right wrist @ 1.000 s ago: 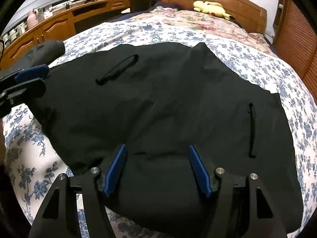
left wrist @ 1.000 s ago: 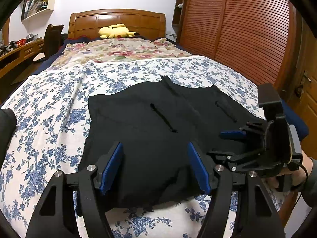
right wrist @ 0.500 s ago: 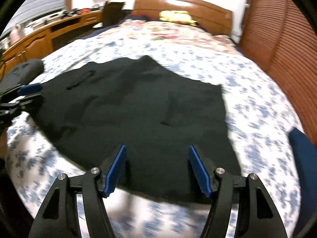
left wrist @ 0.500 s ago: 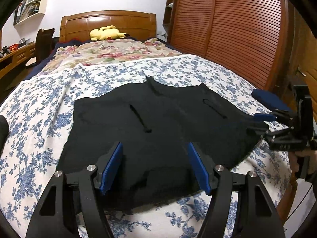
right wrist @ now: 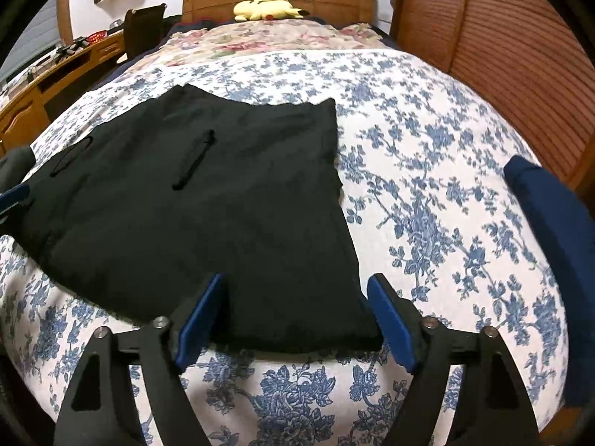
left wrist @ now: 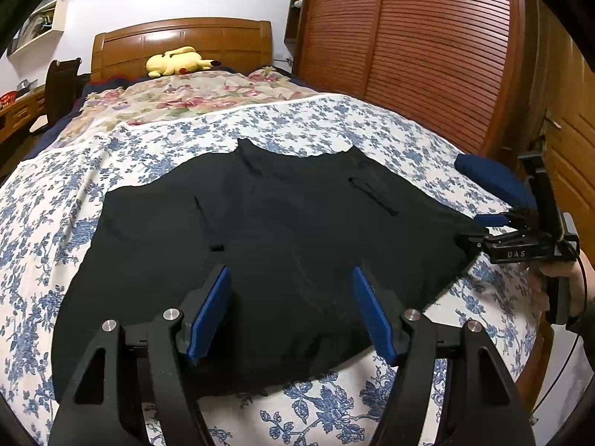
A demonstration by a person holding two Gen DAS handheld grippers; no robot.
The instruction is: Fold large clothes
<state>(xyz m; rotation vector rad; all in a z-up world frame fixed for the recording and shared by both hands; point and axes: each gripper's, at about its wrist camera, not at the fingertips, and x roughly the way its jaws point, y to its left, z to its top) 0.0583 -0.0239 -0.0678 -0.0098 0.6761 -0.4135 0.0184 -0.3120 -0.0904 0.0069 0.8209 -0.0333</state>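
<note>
Our right gripper (right wrist: 293, 316), jaws opening and empty, straddles the flat black cloth garment's (right wrist: 208, 215) near corner; our open left gripper (left wrist: 290, 308) probably hovers mid-hem.

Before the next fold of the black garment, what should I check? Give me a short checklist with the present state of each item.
1. Garment lies flat on the bed: ok, only small wrinkles.
2. Left tool holds nothing: ok, open above the near hem.
3. Right tool free: ok, its jaws are opening, the near right corner lies between them, pads not pressing.
4. Space beyond the garment for the fold: ok, bare bedspread there.
5. Blue cloth at the bed's right edge stays apart from the garment: ok.
6. Hem caught under itself: cannot tell.
</note>
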